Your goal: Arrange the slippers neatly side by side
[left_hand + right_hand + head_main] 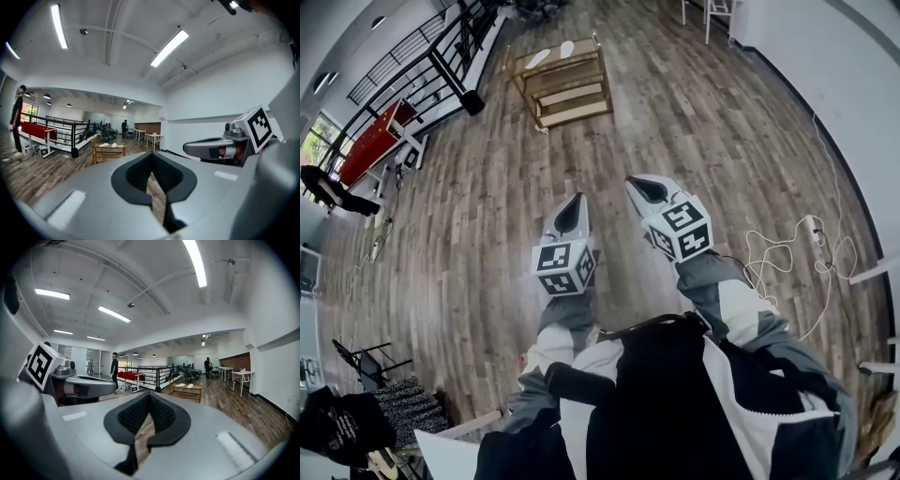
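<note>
Two white slippers (537, 58) (568, 47) lie on the top shelf of a low wooden rack (562, 94) far ahead across the wood floor. They appear small in the left gripper view (104, 145) and in the right gripper view (190, 386). My left gripper (572, 214) and right gripper (649, 190) are held side by side in front of me, well short of the rack. Both point toward it. The left gripper's (152, 154) pads meet with nothing between them. So do the right gripper's (149, 393).
A black railing (441, 56) and a red table (375, 141) stand at the left. White cables (787, 253) trail on the floor by the right wall. One person (114, 371) stands by the railing, another (206, 366) far back near white tables (243, 378).
</note>
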`<state>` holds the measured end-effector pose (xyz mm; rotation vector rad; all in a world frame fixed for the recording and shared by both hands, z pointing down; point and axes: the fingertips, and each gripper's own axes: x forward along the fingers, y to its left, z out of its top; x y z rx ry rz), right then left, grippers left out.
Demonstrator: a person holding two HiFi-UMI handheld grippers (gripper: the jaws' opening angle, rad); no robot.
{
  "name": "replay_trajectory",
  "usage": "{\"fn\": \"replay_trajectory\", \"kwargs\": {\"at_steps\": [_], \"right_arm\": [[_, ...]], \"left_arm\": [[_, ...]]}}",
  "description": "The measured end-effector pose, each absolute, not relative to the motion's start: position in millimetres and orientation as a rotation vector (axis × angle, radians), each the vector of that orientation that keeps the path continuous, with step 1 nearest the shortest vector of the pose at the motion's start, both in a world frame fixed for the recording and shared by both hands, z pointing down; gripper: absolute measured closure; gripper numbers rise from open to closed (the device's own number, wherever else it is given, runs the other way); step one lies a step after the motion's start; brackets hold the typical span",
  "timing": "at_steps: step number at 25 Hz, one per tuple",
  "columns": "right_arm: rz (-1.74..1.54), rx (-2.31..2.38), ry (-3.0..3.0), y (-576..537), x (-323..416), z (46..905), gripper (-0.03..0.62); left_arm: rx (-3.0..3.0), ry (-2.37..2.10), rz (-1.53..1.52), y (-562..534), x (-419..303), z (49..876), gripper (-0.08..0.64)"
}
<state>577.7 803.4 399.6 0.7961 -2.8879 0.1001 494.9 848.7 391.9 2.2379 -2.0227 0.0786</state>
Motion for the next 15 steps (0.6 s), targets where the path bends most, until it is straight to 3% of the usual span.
{"fn": "replay_trajectory", "kwargs": {"at_steps": [15], "right_arm": [[0.195, 0.815, -2.891, 793, 576, 410, 0.587]], "left_arm": [[2.253, -1.981, 0.098, 838, 480, 390, 0.546]]}}
